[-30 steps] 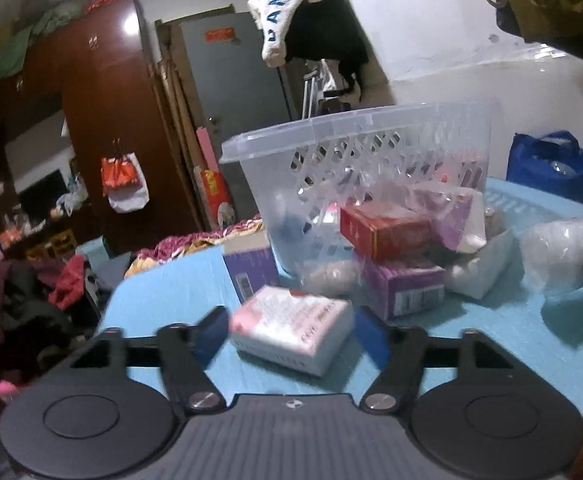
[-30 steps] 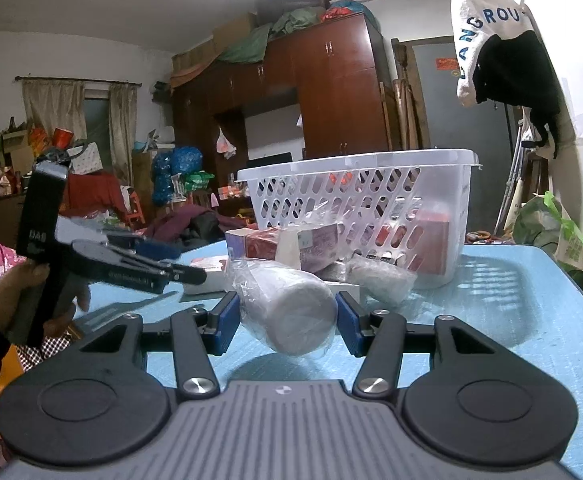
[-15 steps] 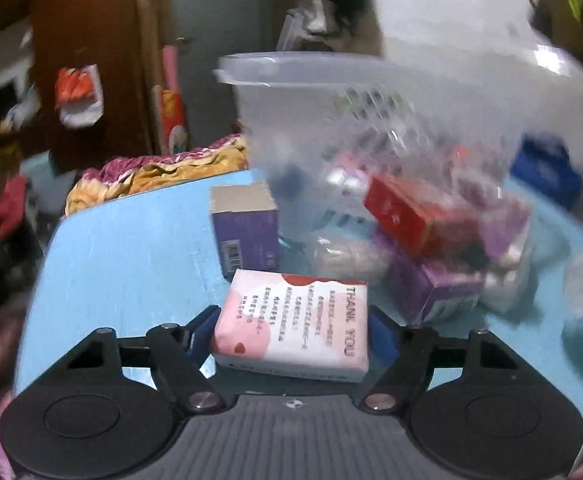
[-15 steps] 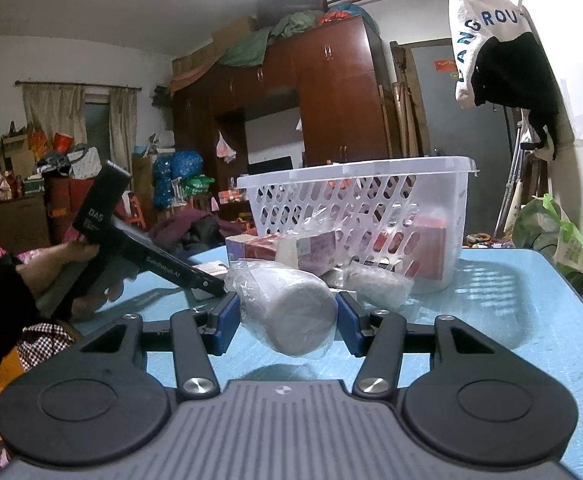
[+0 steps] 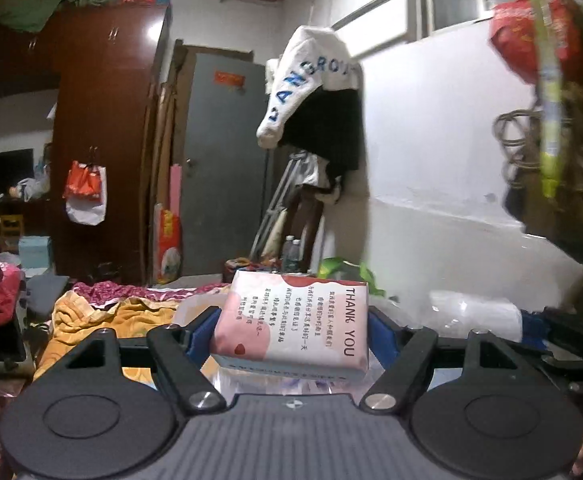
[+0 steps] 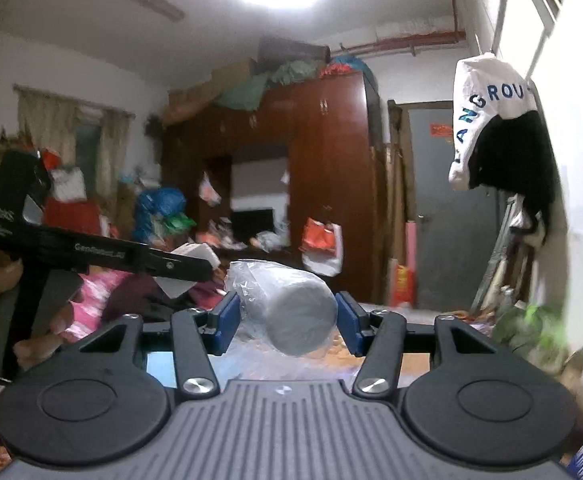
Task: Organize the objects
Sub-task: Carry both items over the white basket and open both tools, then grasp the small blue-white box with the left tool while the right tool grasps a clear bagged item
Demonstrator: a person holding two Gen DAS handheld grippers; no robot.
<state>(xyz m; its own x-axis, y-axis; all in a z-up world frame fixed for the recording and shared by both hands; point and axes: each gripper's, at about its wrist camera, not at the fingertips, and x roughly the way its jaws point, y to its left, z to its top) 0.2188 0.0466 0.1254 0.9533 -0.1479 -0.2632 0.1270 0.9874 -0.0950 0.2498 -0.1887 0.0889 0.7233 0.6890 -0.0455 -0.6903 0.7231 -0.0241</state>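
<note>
Box point(image 5: 291, 326), pink and white, printed "THANK YOU", sits clamped in the left gripper point(image 5: 291, 332), lifted in the air. Beside it the right gripper point(image 6: 287, 318) grasps a plastic-wrapped white roll point(image 6: 291, 312). Brown wardrobe point(image 6: 323, 184) stands behind.

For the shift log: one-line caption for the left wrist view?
Left claw grips the pink "THANK YOU" pack raised toward a grey door.
</note>
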